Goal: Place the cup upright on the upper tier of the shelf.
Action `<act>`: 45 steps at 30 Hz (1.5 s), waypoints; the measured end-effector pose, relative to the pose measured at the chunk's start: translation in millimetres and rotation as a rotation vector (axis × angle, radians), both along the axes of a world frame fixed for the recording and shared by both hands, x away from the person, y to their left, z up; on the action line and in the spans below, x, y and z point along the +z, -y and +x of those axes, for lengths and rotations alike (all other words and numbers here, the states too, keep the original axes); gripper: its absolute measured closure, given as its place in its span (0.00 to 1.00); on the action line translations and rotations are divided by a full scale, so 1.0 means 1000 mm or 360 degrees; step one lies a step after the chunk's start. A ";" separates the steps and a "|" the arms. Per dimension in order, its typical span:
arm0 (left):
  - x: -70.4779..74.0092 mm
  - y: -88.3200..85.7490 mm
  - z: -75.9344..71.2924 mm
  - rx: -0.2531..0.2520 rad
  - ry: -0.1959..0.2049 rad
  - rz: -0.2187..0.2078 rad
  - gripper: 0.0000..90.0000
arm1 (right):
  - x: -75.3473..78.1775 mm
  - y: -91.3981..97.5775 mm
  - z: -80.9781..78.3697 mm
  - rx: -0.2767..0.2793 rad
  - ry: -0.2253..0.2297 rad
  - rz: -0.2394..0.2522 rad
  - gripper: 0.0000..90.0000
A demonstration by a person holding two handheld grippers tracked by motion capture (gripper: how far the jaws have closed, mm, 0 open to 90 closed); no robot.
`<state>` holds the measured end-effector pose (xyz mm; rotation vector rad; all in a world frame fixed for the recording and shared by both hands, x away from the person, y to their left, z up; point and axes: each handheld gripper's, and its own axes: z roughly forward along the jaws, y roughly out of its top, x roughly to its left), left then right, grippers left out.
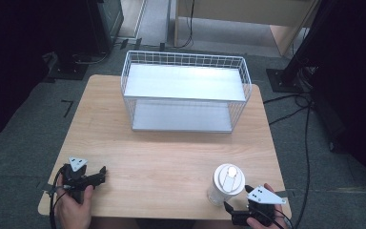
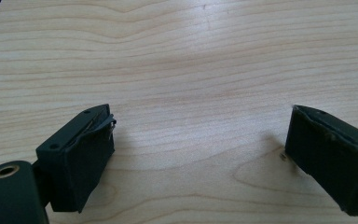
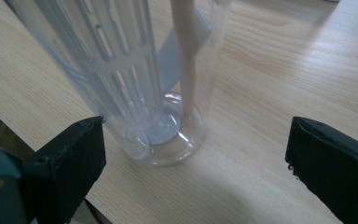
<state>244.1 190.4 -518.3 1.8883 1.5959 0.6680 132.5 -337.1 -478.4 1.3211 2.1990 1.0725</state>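
Note:
A clear plastic cup [image 1: 228, 183] with a white lid stands upright near the table's front right corner. Seen up close from the right gripper view, the cup [image 3: 158, 93] holds a slotted white insert and a thin pale stick. My right gripper [image 1: 232, 213] sits just in front of the cup, held by a hand at the table edge. Its jaws stand wide apart around the cup's base; my right gripper [image 3: 198, 128] has its left jaw close beside the cup wall and its right jaw well clear. My left gripper [image 1: 100, 177] rests open at the front left over bare wood [image 2: 203, 112].
A white wire basket [image 1: 186, 62] with two shelves stands at the back middle of the wooden table [image 1: 171, 152]. Cables and dark stands lie on the floor around the table. The cup is close to the table's front edge.

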 end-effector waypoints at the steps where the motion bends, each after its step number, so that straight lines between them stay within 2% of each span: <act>1: 0.000 0.000 0.000 0.0000 0.0000 0.0000 0.09 | 0.001 -0.001 0.001 0.0006 0.0009 0.0003 0.05; 11: 0.000 0.000 0.000 0.0000 0.0000 0.0000 0.09 | 0.012 -0.017 0.010 0.0044 0.0074 0.0064 0.05; 22: 0.000 0.000 0.000 0.0000 0.0000 0.0000 0.09 | 0.022 -0.030 0.021 0.0028 0.0161 0.0150 0.07; 33: 0.000 0.000 0.000 0.0000 0.0000 0.0000 0.09 | 0.027 -0.039 0.029 -0.0028 0.0264 0.0276 0.07; 35: 0.000 0.000 0.000 0.0000 0.0000 -0.0001 0.09 | 0.029 -0.040 0.030 -0.0040 0.0291 0.0305 0.11; 36: 0.000 0.000 0.000 0.0000 0.0000 0.0001 0.09 | 0.030 -0.041 0.030 -0.0063 0.0316 0.0303 0.14; 39: 0.000 0.000 0.000 0.0000 0.0000 0.0000 0.09 | 0.031 -0.043 0.034 -0.0124 0.0328 0.0320 0.15; 42: 0.000 0.000 0.000 0.0000 0.0000 0.0000 0.09 | 0.031 -0.044 0.037 -0.0144 0.0334 0.0327 0.15; 45: 0.000 0.000 0.000 0.0000 0.0000 0.0000 0.09 | 0.033 -0.046 0.040 -0.0176 0.0378 0.0303 0.16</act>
